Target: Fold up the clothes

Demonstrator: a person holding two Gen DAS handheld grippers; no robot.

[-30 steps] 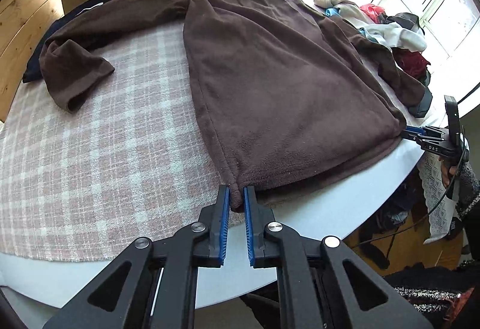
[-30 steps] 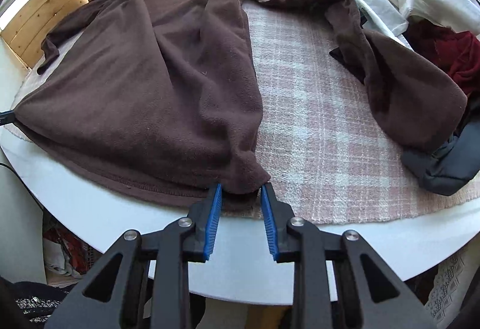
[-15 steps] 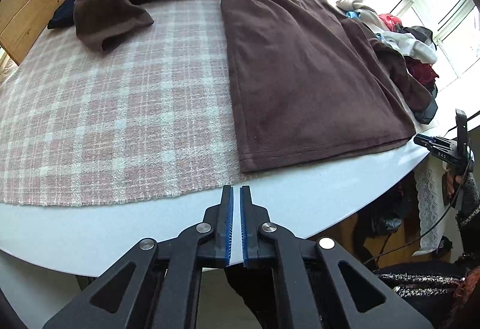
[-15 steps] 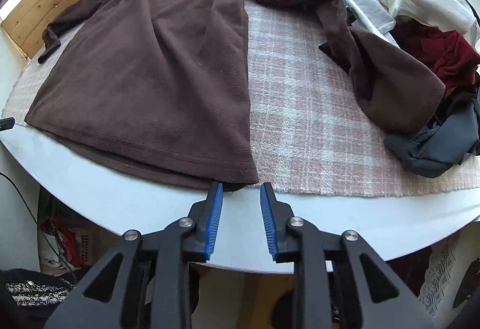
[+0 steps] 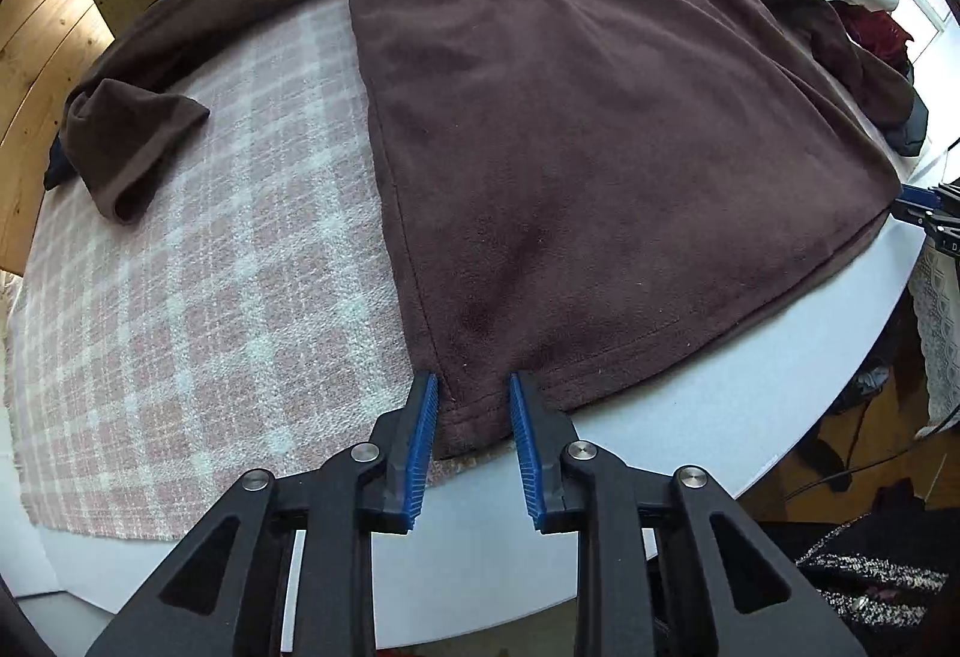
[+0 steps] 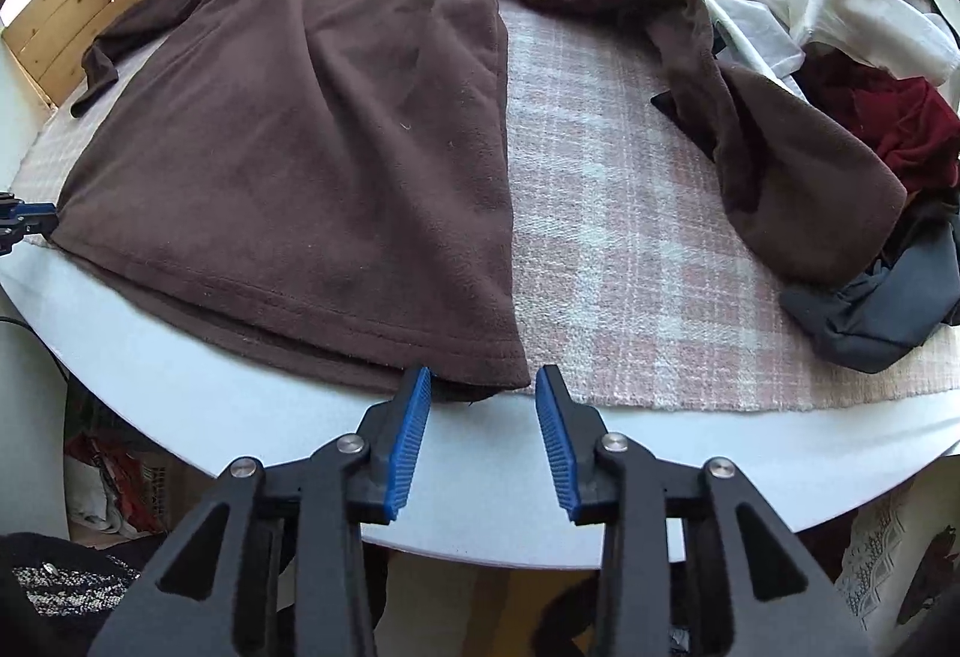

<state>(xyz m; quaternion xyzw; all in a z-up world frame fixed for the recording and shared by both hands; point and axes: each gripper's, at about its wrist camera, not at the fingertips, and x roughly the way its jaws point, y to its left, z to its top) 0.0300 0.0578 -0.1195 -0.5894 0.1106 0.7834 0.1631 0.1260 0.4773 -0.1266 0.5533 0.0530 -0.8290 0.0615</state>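
A dark brown fleece sweater [image 5: 570,117] lies flat, hem toward me, on a pink plaid cloth [image 5: 180,297] over a round white table [image 5: 720,417]. My left gripper [image 5: 474,384] points down at the hem's left corner. Its blue pads stand apart with the corner lying between them, not pinched. In the right wrist view the same sweater [image 6: 300,117] shows its right hem corner just ahead of my right gripper [image 6: 483,378]. That gripper's jaws are opening and nothing is pressed between them. One sleeve [image 5: 132,141] lies out to the left, the other [image 6: 798,177] to the right.
A pile of white, red and grey clothes [image 6: 840,27] crowds the right back of the table. A dark grey garment [image 6: 870,315] sits by the right sleeve's cuff. Wooden panelling [image 5: 30,57] stands at the left. The table rim runs just under both grippers.
Both grippers let go of the hem corners they pinched, and the sweater settled flat. The left gripper drew back past the table edge, then returned to the corner with wider jaws. The right jaws spread.
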